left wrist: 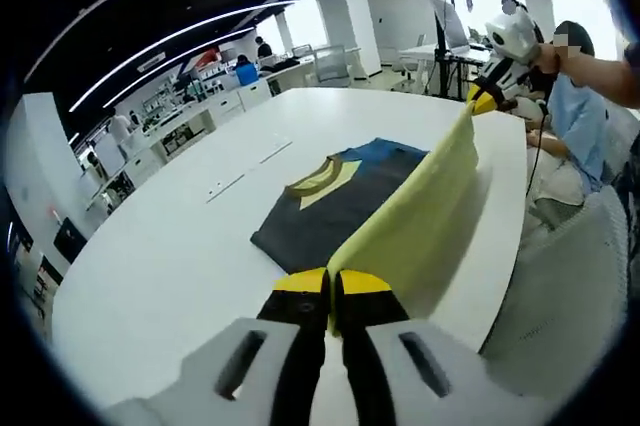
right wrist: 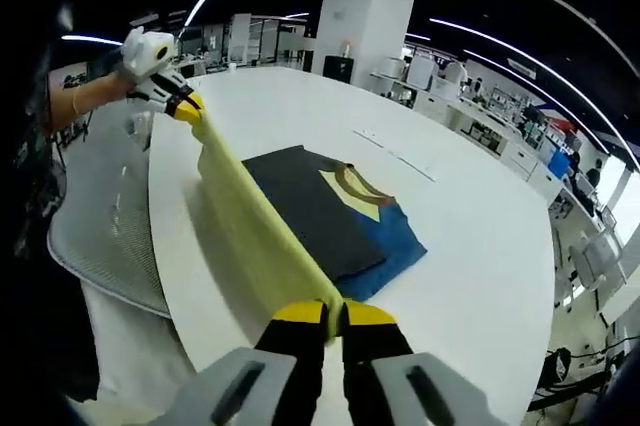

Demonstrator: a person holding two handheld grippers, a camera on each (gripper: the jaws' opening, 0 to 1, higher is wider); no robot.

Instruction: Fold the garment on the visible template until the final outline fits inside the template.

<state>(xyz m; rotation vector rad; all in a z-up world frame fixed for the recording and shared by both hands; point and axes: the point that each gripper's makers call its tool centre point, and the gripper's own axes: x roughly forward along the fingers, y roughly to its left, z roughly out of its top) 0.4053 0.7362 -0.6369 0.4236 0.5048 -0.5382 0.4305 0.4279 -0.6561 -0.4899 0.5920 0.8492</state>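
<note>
A garment lies flat on the white table (left wrist: pixel 170 256): a dark grey panel (left wrist: pixel 330 211) (right wrist: pixel 310 206), an olive collar with a yellow V (left wrist: pixel 322 178) (right wrist: pixel 355 186) and a blue part (left wrist: pixel 385 153) (right wrist: pixel 395 246). Its yellow side flap (left wrist: pixel 420 206) (right wrist: pixel 255 236) is lifted off the table and pulled taut between both grippers. My left gripper (left wrist: pixel 330 291) is shut on one end of that flap and appears far off in the right gripper view (right wrist: pixel 185 106). My right gripper (right wrist: pixel 333 314) is shut on the other end and appears at the top right of the left gripper view (left wrist: pixel 485 98).
A grey mesh chair (right wrist: pixel 110 216) (left wrist: pixel 570 286) stands against the table's near edge. A person in a light blue top (left wrist: pixel 580 116) sits just beyond it. Desks, monitors and a white pillar (right wrist: pixel 365 16) stand further back in the room.
</note>
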